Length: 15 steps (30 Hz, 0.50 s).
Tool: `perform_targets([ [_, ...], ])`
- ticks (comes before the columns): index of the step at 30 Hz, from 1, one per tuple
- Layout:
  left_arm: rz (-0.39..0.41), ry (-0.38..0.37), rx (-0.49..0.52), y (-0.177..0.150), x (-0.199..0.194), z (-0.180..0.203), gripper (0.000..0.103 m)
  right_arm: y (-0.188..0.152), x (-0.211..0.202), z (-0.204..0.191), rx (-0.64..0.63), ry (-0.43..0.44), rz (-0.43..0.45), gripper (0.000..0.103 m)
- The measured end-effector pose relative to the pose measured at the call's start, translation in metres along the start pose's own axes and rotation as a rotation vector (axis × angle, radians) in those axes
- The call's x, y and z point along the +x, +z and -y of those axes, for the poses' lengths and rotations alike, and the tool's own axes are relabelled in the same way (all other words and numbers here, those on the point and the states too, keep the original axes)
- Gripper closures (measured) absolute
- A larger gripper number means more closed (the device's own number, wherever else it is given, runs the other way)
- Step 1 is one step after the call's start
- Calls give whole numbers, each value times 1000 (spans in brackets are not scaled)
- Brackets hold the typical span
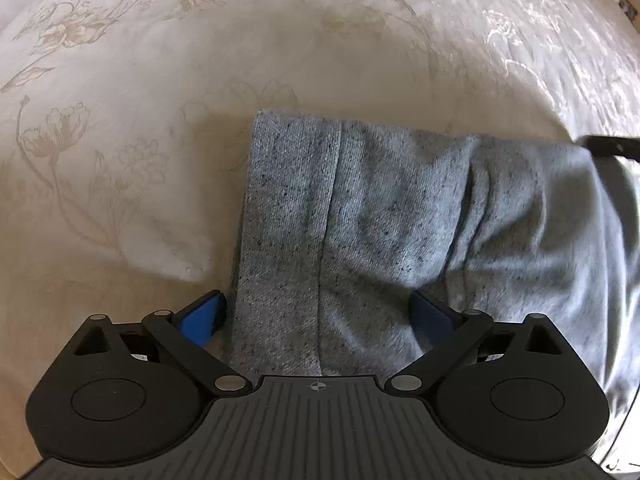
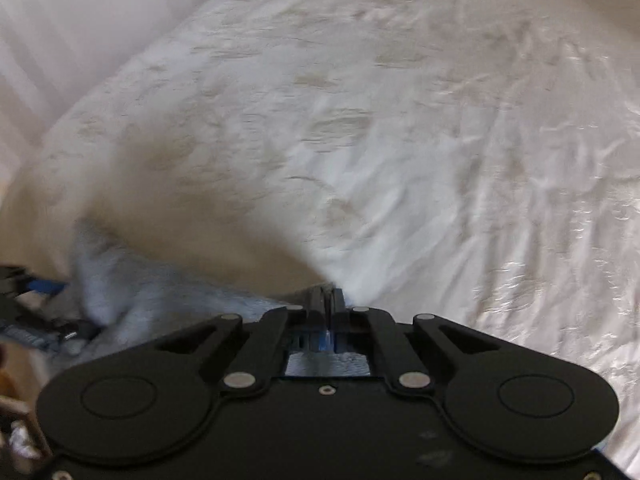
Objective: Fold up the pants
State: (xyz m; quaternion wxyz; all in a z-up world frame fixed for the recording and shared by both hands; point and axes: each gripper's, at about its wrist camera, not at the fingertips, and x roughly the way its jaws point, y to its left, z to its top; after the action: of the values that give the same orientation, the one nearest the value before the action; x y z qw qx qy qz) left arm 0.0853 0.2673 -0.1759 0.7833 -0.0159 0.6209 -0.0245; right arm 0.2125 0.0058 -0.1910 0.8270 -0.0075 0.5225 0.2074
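Observation:
Grey speckled knit pants [image 1: 380, 216] lie on the bed, one hemmed end pointing away from me. My left gripper [image 1: 320, 312] points steeply down over that end and stands open. Its blue-padded fingers [image 1: 206, 314] straddle the fabric, one beside the pants' left edge and the other over the cloth. My right gripper [image 2: 329, 300] is shut, with the edge of the pants [image 2: 160, 296] running up into its tips. In the left wrist view, a dark part of it [image 1: 610, 147] shows at the pants' far right corner. The right wrist view is blurred.
A cream bedspread [image 1: 120, 80] with a pale floral pattern covers the bed [image 2: 420, 140] all around the pants. A pale striped wall or headboard [image 2: 60, 28] rises at the far left. Wooden pieces [image 2: 12, 408] show at the lower left edge.

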Motion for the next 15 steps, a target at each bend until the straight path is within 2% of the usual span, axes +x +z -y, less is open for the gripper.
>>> perform_targets([
  [3,-2,-9,3,-1,1,-5,2,0,14,-2,38,-42,-22,98],
  [5,3,-17,0,-1,-4,-7,4,1,12,-7,57,-53,6,88],
  [6,17,-18,8,-1,-11,-7,7,-1,6,-7,78,-55,32,78],
  [7,34,-18,24,0,-19,-2,7,-3,-1,-7,105,-53,59,73],
  [11,139,-68,115,-3,-54,17,7,-28,-54,0,219,-100,165,73],
  [15,177,-197,210,-10,-66,56,7,-79,-94,11,339,-172,188,73],
])
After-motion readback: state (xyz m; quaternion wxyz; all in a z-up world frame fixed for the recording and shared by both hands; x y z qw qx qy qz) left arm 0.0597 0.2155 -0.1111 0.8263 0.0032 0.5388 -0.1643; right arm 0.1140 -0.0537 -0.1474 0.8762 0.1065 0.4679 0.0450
